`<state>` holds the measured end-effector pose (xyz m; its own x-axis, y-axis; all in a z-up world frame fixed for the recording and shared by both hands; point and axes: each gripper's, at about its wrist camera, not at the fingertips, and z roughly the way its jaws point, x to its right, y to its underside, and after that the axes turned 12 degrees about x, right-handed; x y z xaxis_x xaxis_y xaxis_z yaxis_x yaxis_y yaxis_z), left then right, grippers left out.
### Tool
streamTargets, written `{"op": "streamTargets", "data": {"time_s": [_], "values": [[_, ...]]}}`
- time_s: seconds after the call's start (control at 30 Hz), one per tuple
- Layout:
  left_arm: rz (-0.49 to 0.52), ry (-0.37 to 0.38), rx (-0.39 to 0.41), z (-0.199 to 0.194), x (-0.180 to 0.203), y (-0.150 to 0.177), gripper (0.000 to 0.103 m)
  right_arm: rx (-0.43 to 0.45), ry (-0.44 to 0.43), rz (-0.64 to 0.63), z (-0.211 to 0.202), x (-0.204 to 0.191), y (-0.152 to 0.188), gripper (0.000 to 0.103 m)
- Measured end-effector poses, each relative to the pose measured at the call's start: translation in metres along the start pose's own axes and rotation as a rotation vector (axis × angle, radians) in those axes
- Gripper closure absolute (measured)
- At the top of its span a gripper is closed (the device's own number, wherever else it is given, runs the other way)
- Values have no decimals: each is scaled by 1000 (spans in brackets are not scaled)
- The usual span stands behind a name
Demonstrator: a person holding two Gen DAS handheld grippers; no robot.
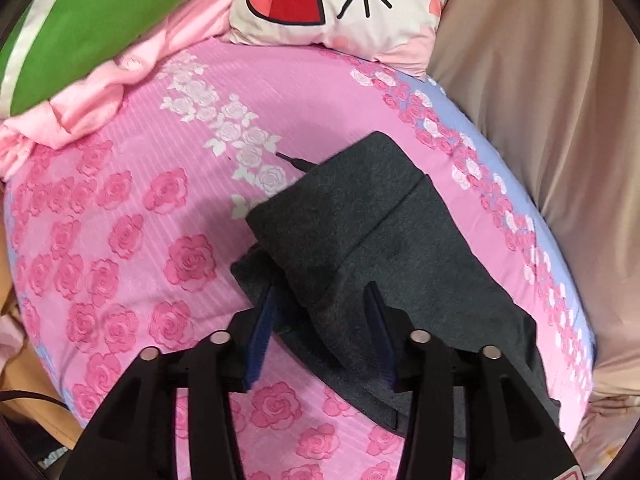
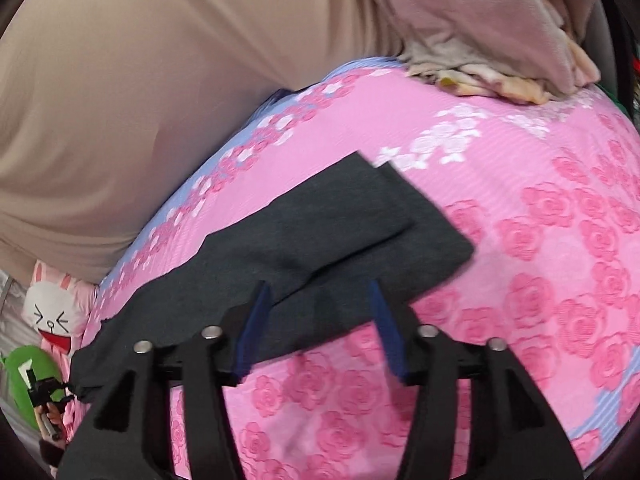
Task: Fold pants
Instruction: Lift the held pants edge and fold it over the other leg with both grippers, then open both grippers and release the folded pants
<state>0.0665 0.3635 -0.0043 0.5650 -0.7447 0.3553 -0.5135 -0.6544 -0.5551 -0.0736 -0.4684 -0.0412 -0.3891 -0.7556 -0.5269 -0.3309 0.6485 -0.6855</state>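
Pink rose bedsheet (image 1: 120, 220) lies under my jaws. Both my left gripper (image 1: 320, 320) and right gripper (image 2: 320, 320) stand released, holding nothing. Between and ahead of the jaws lie the dark pants (image 1: 360, 232), partly folded. I judge them soft and light; I would pinch a folded edge.

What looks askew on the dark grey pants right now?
The dark grey folded pants lie unevenly on the pink rose bedsheet: the layers are offset, lower edges poke out, and a thin drawstring trails out.
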Motion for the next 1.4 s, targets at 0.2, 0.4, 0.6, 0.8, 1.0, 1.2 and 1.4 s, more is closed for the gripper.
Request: {"op": "streamTargets", "data": {"time_s": [0.2,0.4,0.6,0.8,1.0,1.2,1.4], "values": [[-49,43,-58,22,3,5,50,-43,33,40,43,-6,-7,51],[-83,51,-88,36,11,-13,98,50,4,17,53,-31,-41,99],[-36,108,-64,9,11,-25,97,144,80,-131,-28,-42,-50,99],[60,-2,-62,19,2,16,88,-63,230,-156,6,7,3,97],[98,-47,37,-27,7,22,52,-37,172,-136,-2,8,5,70],[258,-146,146,-35,42,25,34,-5,133,-57,15,11,-14,91],[206,-204,71,10,41,23,39,215,54,-236,-32,-61,-67,99]]}}
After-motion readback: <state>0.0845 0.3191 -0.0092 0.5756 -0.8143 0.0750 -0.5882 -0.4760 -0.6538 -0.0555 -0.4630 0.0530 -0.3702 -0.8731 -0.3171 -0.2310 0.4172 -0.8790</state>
